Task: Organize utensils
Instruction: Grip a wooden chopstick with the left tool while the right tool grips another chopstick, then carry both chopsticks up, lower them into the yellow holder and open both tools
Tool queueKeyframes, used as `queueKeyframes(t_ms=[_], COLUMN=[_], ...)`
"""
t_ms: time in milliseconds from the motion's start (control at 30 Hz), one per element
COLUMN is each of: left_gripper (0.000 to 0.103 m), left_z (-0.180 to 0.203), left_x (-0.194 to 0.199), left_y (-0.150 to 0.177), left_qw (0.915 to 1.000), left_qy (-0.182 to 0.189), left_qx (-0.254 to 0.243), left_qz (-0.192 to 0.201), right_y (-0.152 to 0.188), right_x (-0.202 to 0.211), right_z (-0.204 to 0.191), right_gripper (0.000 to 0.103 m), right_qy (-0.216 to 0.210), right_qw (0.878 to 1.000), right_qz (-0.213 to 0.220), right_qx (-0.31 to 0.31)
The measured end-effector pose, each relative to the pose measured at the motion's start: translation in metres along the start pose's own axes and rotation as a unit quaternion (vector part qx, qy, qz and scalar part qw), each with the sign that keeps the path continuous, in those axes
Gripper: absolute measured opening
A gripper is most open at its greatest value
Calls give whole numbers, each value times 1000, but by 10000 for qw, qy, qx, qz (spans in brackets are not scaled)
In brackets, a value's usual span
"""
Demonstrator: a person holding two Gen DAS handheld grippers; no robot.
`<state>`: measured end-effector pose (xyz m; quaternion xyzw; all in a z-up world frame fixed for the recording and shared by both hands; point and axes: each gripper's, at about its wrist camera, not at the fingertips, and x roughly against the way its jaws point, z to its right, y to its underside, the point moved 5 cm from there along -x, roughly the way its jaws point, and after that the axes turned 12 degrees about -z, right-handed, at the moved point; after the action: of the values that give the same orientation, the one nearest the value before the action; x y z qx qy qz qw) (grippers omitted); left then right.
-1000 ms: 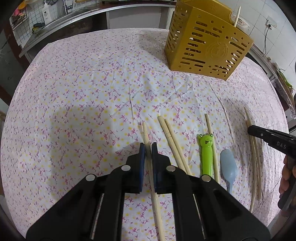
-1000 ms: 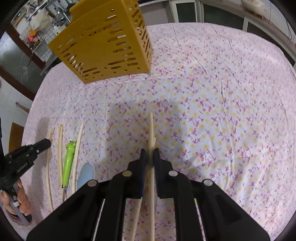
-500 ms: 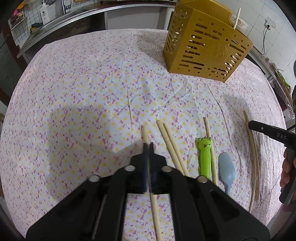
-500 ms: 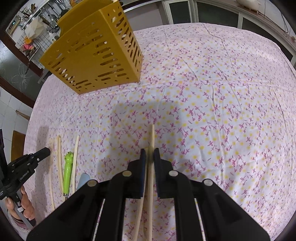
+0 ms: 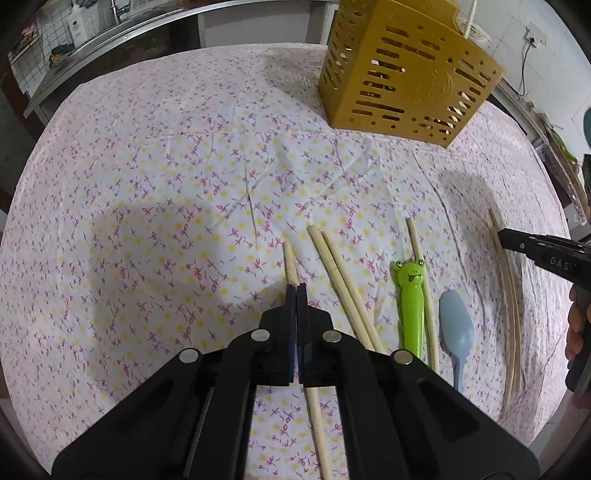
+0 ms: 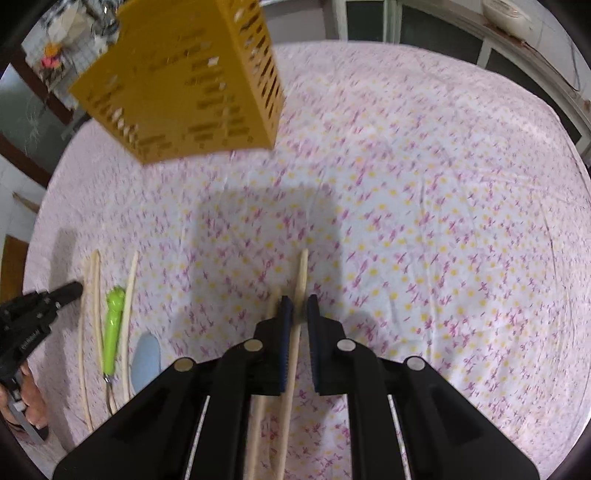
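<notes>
My left gripper [image 5: 296, 286] is shut on a pale wooden chopstick [image 5: 290, 266] that lies along its fingers over the flowered cloth. To its right lie a pair of chopsticks [image 5: 340, 280], a green frog-handled utensil [image 5: 409, 295], a light blue spoon [image 5: 455, 328] and more chopsticks [image 5: 508, 280]. My right gripper [image 6: 298, 301] has a small gap between its jaws, with a chopstick [image 6: 302, 273] running between them and another beside it. The yellow slotted utensil holder [image 5: 406, 70] stands at the far side and also shows in the right wrist view [image 6: 188, 85].
The table is covered by a pink and yellow flowered cloth [image 5: 184, 166]. A metal counter [image 5: 110, 33] runs behind it. The right gripper's tip [image 5: 517, 238] shows at the left view's right edge, and the left gripper [image 6: 40, 306] at the right view's left edge.
My left gripper has closed onto the chopstick and lifted a little. My right gripper's jaws have parted slightly around its chopstick, and its view is blurred from motion toward the holder.
</notes>
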<state>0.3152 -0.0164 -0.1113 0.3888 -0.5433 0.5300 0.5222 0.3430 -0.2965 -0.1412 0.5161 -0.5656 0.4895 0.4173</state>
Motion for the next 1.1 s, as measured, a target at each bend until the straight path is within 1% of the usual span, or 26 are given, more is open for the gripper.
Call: queueKeyframes(t_ms=[133, 233, 367, 500, 600, 700, 867, 933, 1000, 1033, 1100], left_gripper=[2, 5, 6, 6, 4, 4, 4, 4, 4, 4, 4], left_z=[-2, 3, 5, 11, 10, 11, 16, 18, 18, 18, 20], left_x=[-3, -8, -13, -14, -11, 9, 49, 66, 85, 91, 101], left_y=[-3, -7, -13, -17, -19, -20, -24, -26, -29, -29, -31], left_qw=[9999, 9999, 9995, 9989, 9994, 9999, 9972, 9942, 9889, 9870, 9836], left_qy=[28, -76, -120, -293, -191, -140, 118, 223, 316, 349, 435], left_qx=[85, -24, -52, -150, -60, -35, -28, -27, -3, 6, 3], left_qz=[-47, -151, -273, -330, -274, 69, 737, 1050, 1452, 1568, 1753], right_y=[-4, -11, -8, -5, -1, 0, 4, 7, 5, 0, 0], right_x=[-1, -3, -1, 7, 22, 40, 76, 92, 110, 114, 124], right_z=[-6, -14, -17, -6, -4, -5, -5, -7, -9, -8, -9], right_gripper=[10, 8, 7, 6, 6, 6, 6, 6, 6, 6, 6], right_qy=[130, 251, 243, 247, 142, 70, 43, -51, -88, -66, -88], right_qw=[9999, 9996, 9997, 9996, 9993, 9982, 9928, 9892, 9828, 9807, 9755], right_qz=[10, -52, -29, 105, 317, 578, 1189, 1463, 1842, 1952, 2193], right_qx=[-25, 76, 96, 94, 124, 138, 129, 113, 120, 115, 133])
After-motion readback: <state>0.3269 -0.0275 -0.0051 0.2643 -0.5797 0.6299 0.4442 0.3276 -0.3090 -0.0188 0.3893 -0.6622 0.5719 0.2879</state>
